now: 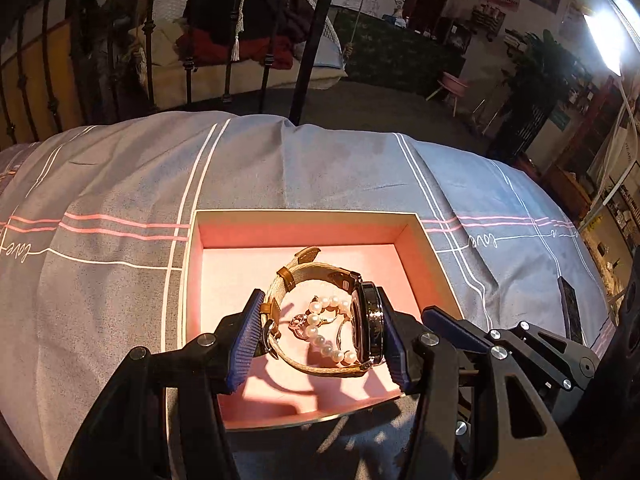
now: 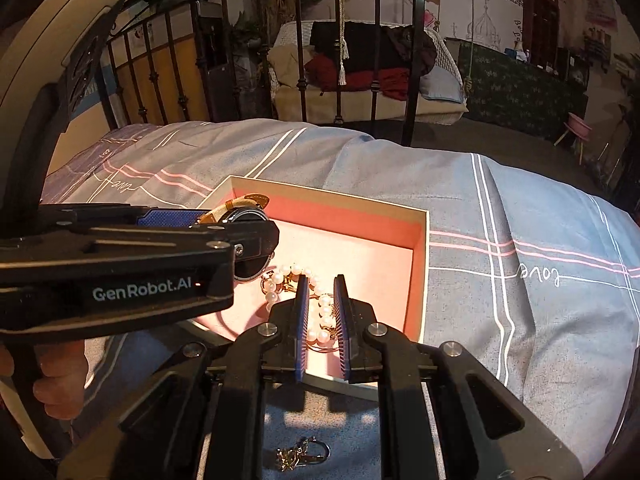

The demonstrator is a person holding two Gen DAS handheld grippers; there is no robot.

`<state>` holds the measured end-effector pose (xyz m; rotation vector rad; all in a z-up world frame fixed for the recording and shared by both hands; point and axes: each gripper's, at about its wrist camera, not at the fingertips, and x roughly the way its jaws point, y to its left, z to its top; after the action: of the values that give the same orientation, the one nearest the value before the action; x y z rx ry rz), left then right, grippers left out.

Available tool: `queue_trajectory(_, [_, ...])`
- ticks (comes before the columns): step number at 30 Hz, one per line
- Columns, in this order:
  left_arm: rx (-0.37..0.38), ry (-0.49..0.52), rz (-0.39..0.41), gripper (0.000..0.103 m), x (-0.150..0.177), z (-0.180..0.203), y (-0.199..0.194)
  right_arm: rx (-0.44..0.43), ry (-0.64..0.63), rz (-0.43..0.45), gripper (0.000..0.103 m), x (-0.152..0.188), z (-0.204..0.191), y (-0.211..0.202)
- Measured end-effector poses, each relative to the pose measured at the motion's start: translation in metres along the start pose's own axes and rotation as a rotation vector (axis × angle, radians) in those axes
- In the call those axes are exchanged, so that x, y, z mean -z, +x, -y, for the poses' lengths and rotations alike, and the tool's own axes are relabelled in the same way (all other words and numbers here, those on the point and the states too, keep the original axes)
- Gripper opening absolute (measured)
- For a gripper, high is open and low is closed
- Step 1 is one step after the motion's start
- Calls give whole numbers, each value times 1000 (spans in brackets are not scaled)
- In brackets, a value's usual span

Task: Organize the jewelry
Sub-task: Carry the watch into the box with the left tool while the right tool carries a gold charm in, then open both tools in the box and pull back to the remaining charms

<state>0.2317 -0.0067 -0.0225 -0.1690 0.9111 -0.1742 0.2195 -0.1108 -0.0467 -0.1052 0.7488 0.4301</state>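
- The left gripper [image 1: 322, 330] pinches a watch [image 1: 366, 322] (case against one pad, strap against the other) above the pink box [image 1: 304, 226].
- The right gripper [image 2: 322, 316] is nearly pressed together; I cannot tell if it grips the pearl bracelet [image 2: 324, 312] between its pads.
- A small gold charm [image 2: 298, 456] lies on the bedsheet [image 2: 500, 320], at 6 o'clock from the box.

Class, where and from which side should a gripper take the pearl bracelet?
Pinch across one strand of the pearl bracelet from straight above. It lies loosely on the floor of the box, whose walls would likely block a sideways approach.
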Motion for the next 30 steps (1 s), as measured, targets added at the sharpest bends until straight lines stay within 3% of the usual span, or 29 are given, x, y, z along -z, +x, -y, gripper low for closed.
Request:
queue_trajectory(14, [-16,-42,-97,53,-7,-9,30,1,-13,-43,13,-3,4,19])
queue_trajectory(30, [-43,-28,-120,53,-7,-10,44,-6,-5,-69,13,-2,4,32])
